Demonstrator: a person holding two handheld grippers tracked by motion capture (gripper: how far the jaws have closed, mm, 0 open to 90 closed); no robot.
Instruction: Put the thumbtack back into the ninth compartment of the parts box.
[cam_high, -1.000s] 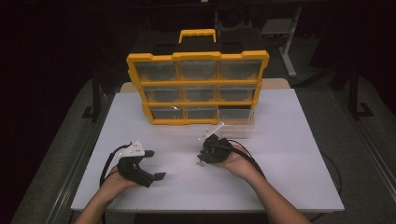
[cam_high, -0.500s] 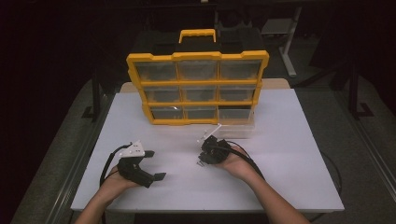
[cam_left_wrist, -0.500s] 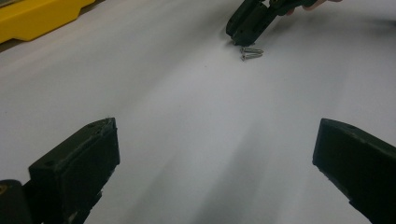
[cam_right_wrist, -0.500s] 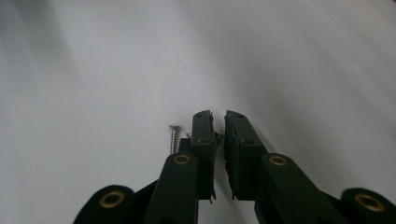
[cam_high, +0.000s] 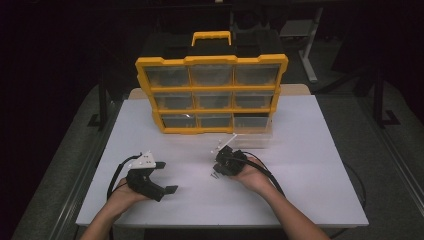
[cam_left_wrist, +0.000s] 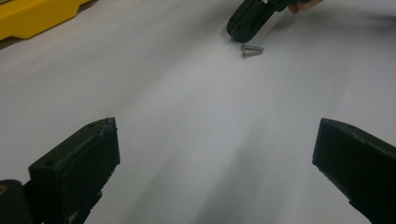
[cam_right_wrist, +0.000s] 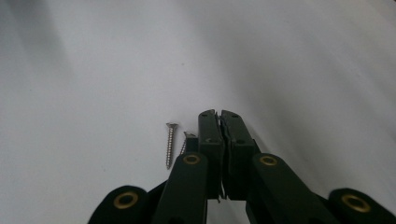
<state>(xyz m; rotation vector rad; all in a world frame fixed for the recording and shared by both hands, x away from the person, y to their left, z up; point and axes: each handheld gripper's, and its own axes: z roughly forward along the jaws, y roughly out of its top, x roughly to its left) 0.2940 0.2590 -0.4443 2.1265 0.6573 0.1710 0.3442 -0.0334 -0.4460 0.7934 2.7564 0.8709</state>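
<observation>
On the white bench (cam_high: 310, 165), near the right tool (cam_high: 218, 167), two screws (cam_right_wrist: 170, 144) lie side by side, just left of its tip, their long axes along its jaws. These jaws have just closed together, with nothing visible between them. The left tool (cam_high: 167, 176) rests well apart, jaws wide open.

A yellow parts organiser (cam_high: 212, 95) with a black top and a yellow carry handle (cam_high: 212, 38) is standing upright at the far side of the white table (cam_high: 310, 150), its clear drawers facing the near edge in three rows of three. A clear drawer (cam_high: 254, 139) is lying on the table just in front of the organiser's lower right corner. A metal stand (cam_high: 306, 40) is showing in the dark beyond.
</observation>
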